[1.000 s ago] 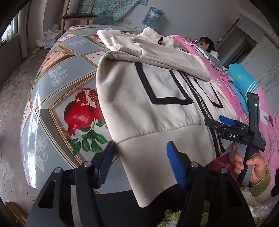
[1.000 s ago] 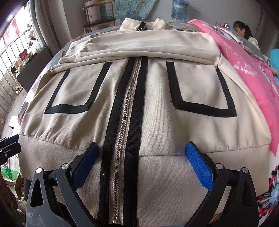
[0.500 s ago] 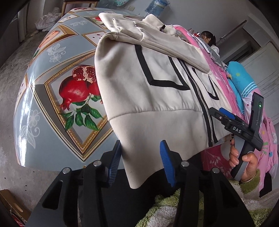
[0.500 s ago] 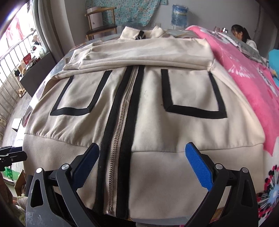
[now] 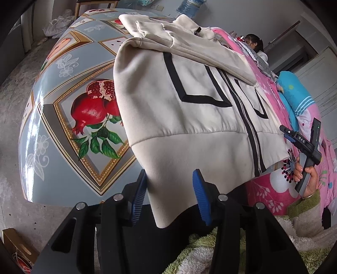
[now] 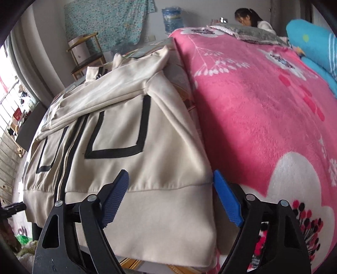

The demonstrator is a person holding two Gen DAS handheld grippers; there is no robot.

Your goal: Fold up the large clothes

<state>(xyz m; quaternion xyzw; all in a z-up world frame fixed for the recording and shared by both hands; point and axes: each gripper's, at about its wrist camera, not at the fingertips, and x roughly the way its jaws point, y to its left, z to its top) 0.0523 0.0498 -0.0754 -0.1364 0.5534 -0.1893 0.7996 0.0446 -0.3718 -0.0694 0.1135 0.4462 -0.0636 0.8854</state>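
Observation:
A cream zip jacket [image 5: 189, 101] with black stripes lies face up on the table, sleeves folded across the chest, its hem hanging over the near edge. My left gripper [image 5: 170, 196] is open, its blue pads either side of the hem's left corner. My right gripper [image 6: 170, 200] is open, its pads straddling the hem's right corner [image 6: 202, 210]; it also shows in the left wrist view [image 5: 294, 137], held by a hand. The jacket [image 6: 118, 151] fills the left of the right wrist view.
The table [image 5: 63, 118] has a glossy blue cloth with a pomegranate print. A pink flowered blanket [image 6: 263, 105] lies right of the jacket. A blue pillow [image 6: 316, 48], a seated person [image 6: 248, 20], a chair [image 6: 88, 59] and a water bottle [image 6: 172, 19] are behind.
The right gripper has swung from the zip at the hem's middle to its right corner. The left gripper has drawn closer around the hem's left corner. Both stay open.

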